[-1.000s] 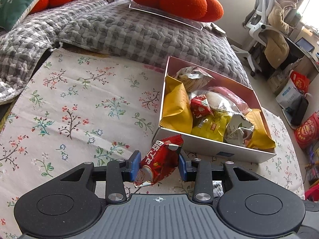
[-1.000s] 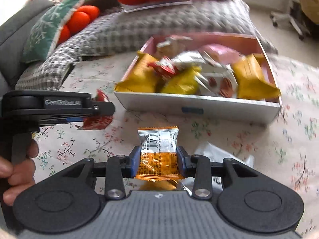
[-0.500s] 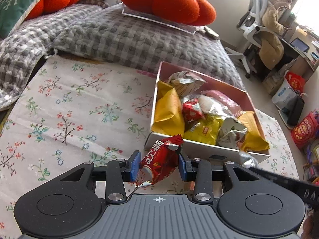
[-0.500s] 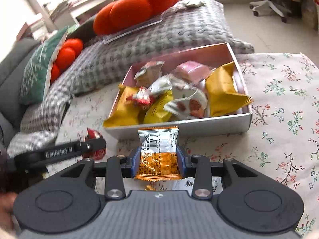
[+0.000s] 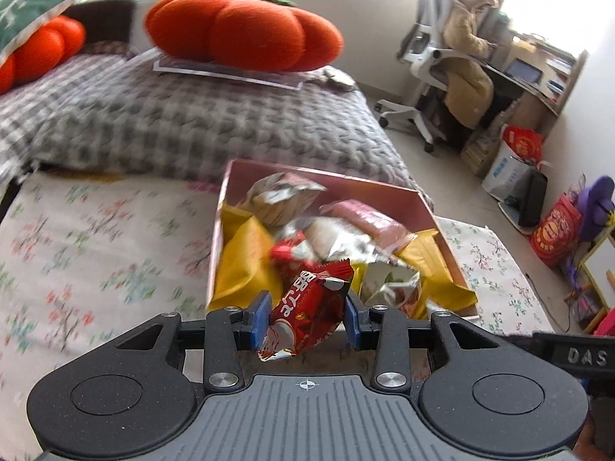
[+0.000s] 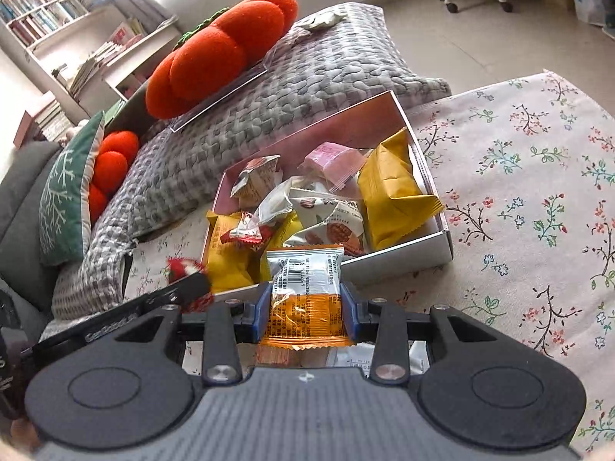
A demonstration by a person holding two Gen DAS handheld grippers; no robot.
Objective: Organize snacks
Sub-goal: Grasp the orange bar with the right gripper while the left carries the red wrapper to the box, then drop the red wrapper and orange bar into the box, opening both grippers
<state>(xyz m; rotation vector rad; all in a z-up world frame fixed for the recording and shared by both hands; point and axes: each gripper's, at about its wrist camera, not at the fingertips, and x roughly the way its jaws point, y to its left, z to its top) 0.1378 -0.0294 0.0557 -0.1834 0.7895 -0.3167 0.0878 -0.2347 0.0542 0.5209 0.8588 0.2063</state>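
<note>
Snacks in crinkly plastic wrappers are what we sort here, and 2 of them are in our grippers. Since a second ago both grippers have come forward from the flowered tablecloth to the near edge of the shallow pink cardboard box, so we judge that the drop into the box is the next step.

The left gripper is clamped on a red foil snack packet with white letters, which now hangs over the near wall of the box. The right gripper is pressed tight on an orange and silver snack packet with a barcode, just before the same wall.

Inside the box we count 2 large yellow packets, 1 pink packet, 1 small red and clear candy and about 3 white or silver packets; the heap overlaps, so this last number is perhaps not exact. Behind the box lie 2 orange pumpkin-shaped cushions and 1 grey knitted blanket.
</note>
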